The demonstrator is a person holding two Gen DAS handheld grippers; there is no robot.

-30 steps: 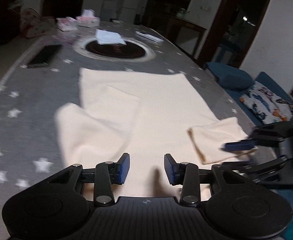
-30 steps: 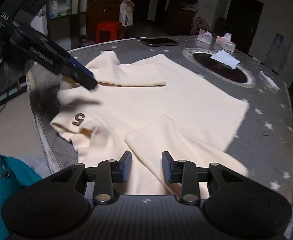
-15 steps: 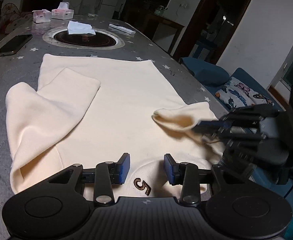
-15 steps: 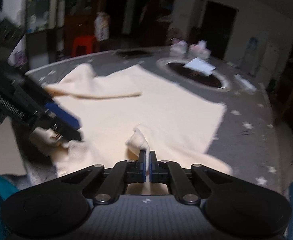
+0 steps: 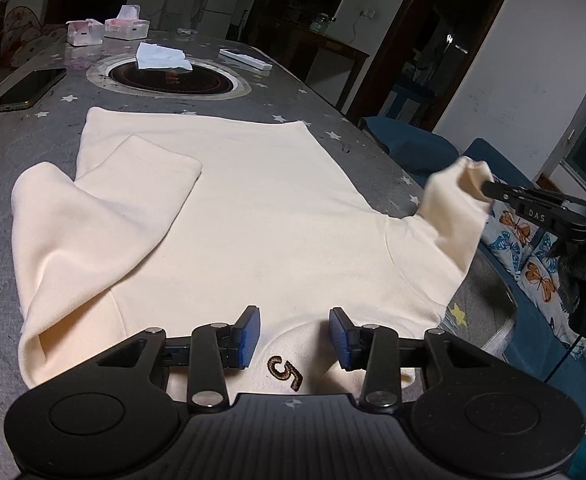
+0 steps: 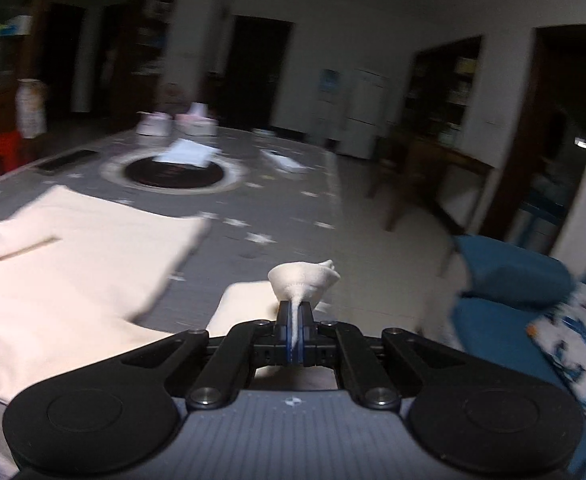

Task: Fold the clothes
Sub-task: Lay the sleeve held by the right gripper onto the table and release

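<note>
Right tool [image 6: 294, 334] clamped on sleeve cuff [image 6: 305, 280], lifted off the table's right edge; thin pinch, so cloth could slip out w/ a fast pull. Left tool [image 5: 294, 334] jaws apart, empty, over collar at near edge. Cream sweatshirt [image 5: 253, 208] lies flat mid-table [image 5: 33, 128]. Grey star-print cover; dim room, phone [image 5: 29, 90] far-left.

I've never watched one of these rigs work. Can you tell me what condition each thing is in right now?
Cream sweater: spread flat on the table, partly folded.
Left sleeve: folded in over the body.
Right sleeve: lifted off the table, pinched at its cuff.
Right hand-held gripper: shut on the right sleeve.
Left hand-held gripper: open, above the collar.
Phone: lying flat, screen dark.
</note>
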